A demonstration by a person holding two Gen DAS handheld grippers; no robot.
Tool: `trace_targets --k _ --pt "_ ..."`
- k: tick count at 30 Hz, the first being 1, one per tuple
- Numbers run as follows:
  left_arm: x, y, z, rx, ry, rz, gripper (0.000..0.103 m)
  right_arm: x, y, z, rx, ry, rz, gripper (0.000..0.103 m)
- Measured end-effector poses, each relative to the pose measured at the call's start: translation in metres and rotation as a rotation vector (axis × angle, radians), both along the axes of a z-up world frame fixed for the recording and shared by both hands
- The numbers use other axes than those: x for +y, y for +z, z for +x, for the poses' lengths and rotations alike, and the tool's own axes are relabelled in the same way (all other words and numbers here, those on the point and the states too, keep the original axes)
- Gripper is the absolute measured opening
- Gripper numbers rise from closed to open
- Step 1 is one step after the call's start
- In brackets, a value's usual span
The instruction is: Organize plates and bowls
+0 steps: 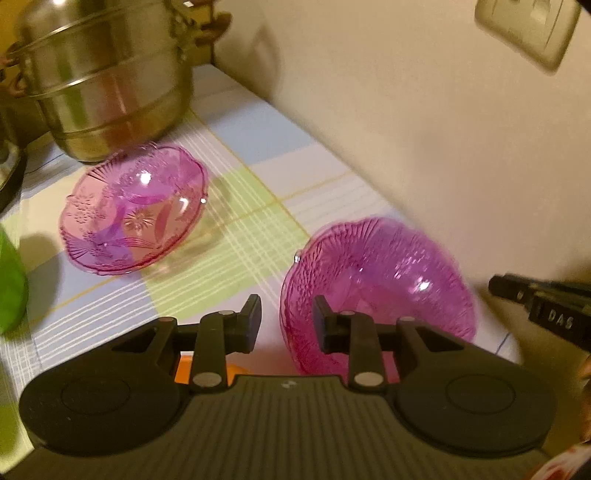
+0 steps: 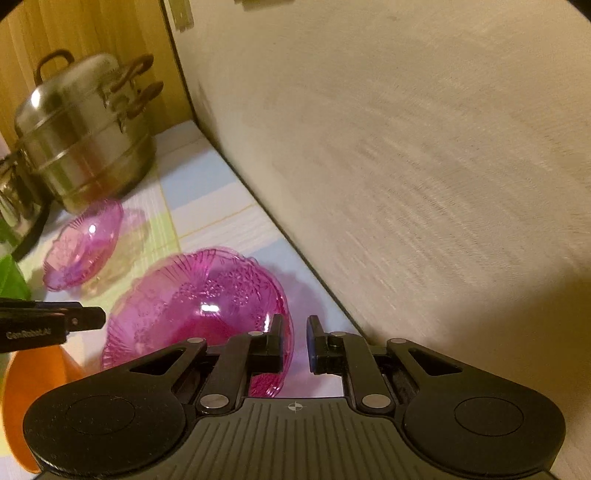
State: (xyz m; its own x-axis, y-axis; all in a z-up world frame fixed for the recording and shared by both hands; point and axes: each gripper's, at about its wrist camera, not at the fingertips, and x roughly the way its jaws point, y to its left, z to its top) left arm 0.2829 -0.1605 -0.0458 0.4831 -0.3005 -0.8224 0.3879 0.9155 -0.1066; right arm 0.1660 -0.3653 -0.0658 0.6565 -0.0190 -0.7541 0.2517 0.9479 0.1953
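Pink glass bowl [image 2: 195, 314]: tilted on the checked tablecloth [image 1: 236, 236] beside the wall [image 2: 406, 166]; its near rim sits between the right tongs' pads.
Right tongs [image 2: 294, 341]: angled down, clenched on that rim.
Left tongs [image 1: 286, 323]: angled down, pads parted at the bowl's other edge, rim between them but not pressed.
Second pink bowl [image 1: 135, 210]: upright, well apart, just before the steel steamer pot [image 1: 107, 74].
Left view only: wall socket [image 1: 528, 29].
Right view only: orange bowl [image 2: 33, 387], pot lid.
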Motion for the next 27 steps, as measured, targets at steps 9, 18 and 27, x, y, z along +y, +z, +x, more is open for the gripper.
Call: trace_targets --k 9,18,27 --pt "0.048 0.042 -0.044 -0.078 0.125 -0.113 0.027 0.014 0.031 -0.028 -0.062 0.014 0.070 0.013" --pt "0.107 0.056 -0.096 -0.112 0.252 -0.157 0.027 0.049 0.054 -0.050 -0.108 0.083 0.095 0.040" --pt "0.150 0.057 -0.121 -0.108 0.338 -0.174 0.027 0.091 0.068 -0.051 -0.121 0.179 0.087 0.057"
